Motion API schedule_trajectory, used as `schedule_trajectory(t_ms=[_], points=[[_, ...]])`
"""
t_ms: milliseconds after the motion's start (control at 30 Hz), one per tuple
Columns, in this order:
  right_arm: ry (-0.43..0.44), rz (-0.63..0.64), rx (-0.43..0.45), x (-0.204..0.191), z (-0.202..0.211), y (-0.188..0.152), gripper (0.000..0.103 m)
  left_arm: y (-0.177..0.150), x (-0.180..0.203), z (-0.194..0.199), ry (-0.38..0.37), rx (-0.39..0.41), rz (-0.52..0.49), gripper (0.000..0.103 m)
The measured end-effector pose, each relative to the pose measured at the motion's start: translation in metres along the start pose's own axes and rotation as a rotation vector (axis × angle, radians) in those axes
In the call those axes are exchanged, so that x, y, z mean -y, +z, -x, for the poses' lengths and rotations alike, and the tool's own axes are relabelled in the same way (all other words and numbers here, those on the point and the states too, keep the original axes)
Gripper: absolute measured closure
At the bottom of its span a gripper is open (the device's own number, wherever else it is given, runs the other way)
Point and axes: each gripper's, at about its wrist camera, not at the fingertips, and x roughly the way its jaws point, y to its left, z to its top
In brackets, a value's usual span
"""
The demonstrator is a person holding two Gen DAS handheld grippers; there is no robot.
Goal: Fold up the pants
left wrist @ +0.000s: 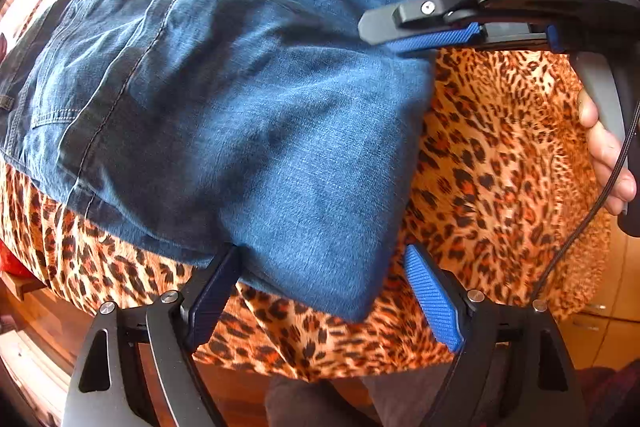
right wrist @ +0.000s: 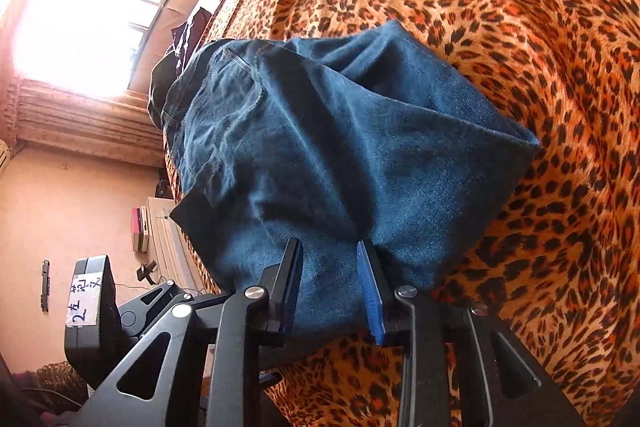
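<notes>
Blue denim pants [left wrist: 224, 99] lie folded into a thick bundle on a leopard-print cover [left wrist: 500, 155]. My left gripper [left wrist: 320, 267] is open at the bundle's near edge, one finger on each side of a corner, the left fingertip tucked under the fabric. My right gripper [left wrist: 384, 39] comes in from the right, its jaws close together on the bundle's far right edge. In the right wrist view the right gripper [right wrist: 332, 259] has the pants [right wrist: 340, 155] between its blue pads, jaws partly apart around the thick fold.
The leopard-print cover [right wrist: 520, 27] spreads over the whole surface. A person's hand [left wrist: 608, 155] holds the right gripper's handle. A bright window [right wrist: 92, 11], a radiator [right wrist: 168, 243] and the left gripper's body with a paper label [right wrist: 86, 299] show at left.
</notes>
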Motion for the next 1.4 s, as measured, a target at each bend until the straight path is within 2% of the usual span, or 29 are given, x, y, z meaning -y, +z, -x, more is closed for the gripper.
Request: schedule_trajectory(t_ms=[33,133,267,433,467,600,700,767,833,933,1033,1100,1200,1400], points=[[0.013,0.001,0.017,-0.005,0.008,-0.001,0.071,0.0,-0.005,0.007,-0.026,-0.002,0.017,0.025],[0.022,-0.01,0.064,-0.013,0.025,-0.002,0.057,-0.014,-0.038,0.033,-0.053,0.015,0.063,0.026],[-0.001,-0.008,0.118,-0.032,0.04,-0.01,0.055,-0.024,-0.08,0.078,-0.062,0.065,0.117,0.025],[-0.073,0.058,0.169,-0.074,0.037,-0.026,0.048,-0.014,-0.168,0.12,-0.065,0.083,0.233,0.024],[-0.088,0.072,0.172,-0.084,0.034,-0.028,0.047,-0.016,-0.192,0.146,-0.078,0.087,0.253,0.025],[-0.15,0.099,0.198,-0.122,0.009,-0.03,0.047,0.013,-0.264,0.184,-0.089,0.122,0.267,0.024],[-0.203,0.098,0.257,-0.157,-0.017,-0.016,0.045,0.045,-0.301,0.18,-0.122,0.127,0.219,0.023],[-0.272,0.098,0.296,-0.184,-0.04,-0.003,0.042,0.07,-0.325,0.172,-0.166,0.095,0.172,0.023],[-0.328,0.074,0.312,-0.212,-0.067,0.01,0.042,0.095,-0.351,0.162,-0.237,0.025,0.142,0.023],[-0.391,0.052,0.309,-0.254,-0.112,0.025,0.042,0.127,-0.364,0.139,-0.322,-0.089,0.052,0.023],[-0.488,0.082,0.311,-0.292,-0.157,0.032,0.039,0.154,-0.362,0.118,-0.307,-0.181,-0.051,0.023],[-0.532,0.083,0.31,-0.307,-0.185,0.036,0.036,0.168,-0.357,0.107,-0.326,-0.225,-0.095,0.023],[-0.617,0.106,0.294,-0.32,-0.223,0.041,0.036,0.186,-0.349,0.096,-0.348,-0.262,-0.133,0.023],[-0.876,0.233,0.331,-0.34,-0.274,0.05,0.034,0.207,-0.338,0.081,-0.368,-0.316,-0.199,0.023]])
